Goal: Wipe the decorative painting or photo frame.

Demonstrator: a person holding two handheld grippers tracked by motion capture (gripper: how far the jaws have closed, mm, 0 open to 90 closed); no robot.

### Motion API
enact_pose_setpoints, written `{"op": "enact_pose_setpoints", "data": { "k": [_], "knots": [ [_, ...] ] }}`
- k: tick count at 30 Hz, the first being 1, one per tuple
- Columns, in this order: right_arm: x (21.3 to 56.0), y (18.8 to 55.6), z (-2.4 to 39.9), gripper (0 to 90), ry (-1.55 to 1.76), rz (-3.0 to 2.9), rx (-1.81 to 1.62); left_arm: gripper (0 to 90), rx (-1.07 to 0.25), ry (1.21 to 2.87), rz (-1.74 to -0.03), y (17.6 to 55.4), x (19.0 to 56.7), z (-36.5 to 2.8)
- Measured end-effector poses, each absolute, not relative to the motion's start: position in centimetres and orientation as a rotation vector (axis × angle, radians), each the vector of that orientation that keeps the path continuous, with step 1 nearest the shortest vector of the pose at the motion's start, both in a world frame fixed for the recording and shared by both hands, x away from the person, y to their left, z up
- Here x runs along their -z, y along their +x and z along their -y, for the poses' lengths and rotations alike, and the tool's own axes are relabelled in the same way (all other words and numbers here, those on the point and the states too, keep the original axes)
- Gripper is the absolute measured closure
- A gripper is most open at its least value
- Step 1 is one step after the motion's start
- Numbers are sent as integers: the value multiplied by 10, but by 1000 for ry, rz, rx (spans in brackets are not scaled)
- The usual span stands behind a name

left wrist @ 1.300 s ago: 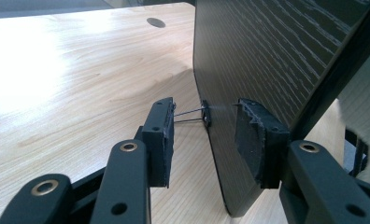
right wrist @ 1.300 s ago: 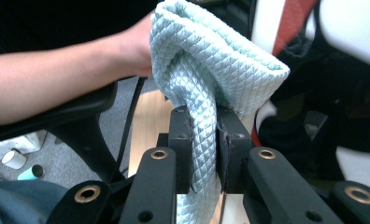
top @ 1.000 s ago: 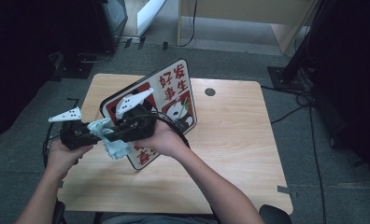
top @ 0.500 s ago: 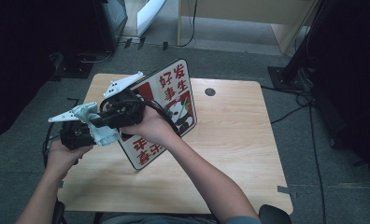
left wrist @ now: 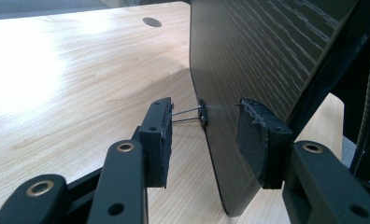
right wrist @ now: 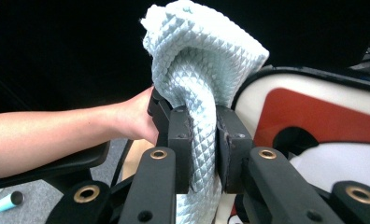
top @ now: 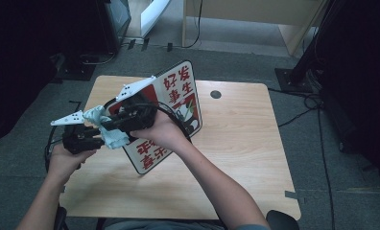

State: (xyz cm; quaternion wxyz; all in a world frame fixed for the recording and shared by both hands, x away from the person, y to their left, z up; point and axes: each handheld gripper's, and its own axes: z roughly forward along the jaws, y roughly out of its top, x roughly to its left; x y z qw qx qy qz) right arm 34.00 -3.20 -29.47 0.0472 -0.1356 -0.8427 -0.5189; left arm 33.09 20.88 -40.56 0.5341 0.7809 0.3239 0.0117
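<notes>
Starting at the left of the high view, we see the left gripper [top: 89,139] held level in the person's left hand [top: 65,160], its grey three-cornered plate on top and its nose against the near left edge of the sign board [top: 178,91], which stands on edge on the wooden table [top: 241,143], tilted, with red panels and characters on its face. In the left gripper view we look along the two black jaws: they straddle the board's thin edge, one pad on the dark wood-grain back [left wrist: 248,56] and one on the other side, partly spread. The right pad lies close against the back; the left pad stands apart from the board, with a small clip and two thin wires between them, so we cannot tell whether the board is truly pinched. Just to the right of that tool, and partly above it, we see the right gripper [top: 112,125] in the right hand [top: 161,132], crossing in front of the board's printed face. In the right gripper view its jaws are pressed together on a pale blue waffle-weave cloth [right wrist: 202,60], which bulges in a folded bunch above the pads and hangs down between them. Right of those jaws the board's white rim and red panel [right wrist: 323,116] lie close by; left of them we see the other forearm.
</notes>
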Motion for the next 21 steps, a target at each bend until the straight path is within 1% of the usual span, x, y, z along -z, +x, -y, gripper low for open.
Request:
{"op": "enact_pose_setpoints", "data": {
  "k": [3,21],
  "knots": [
    [298,339,34,785,-415,2571,1584,543,-29,1858,-774,331,406,-209],
    [309,338,35,785,-417,2578,1549,527,-37,1871,-764,331,407,-208]
  ]
}}
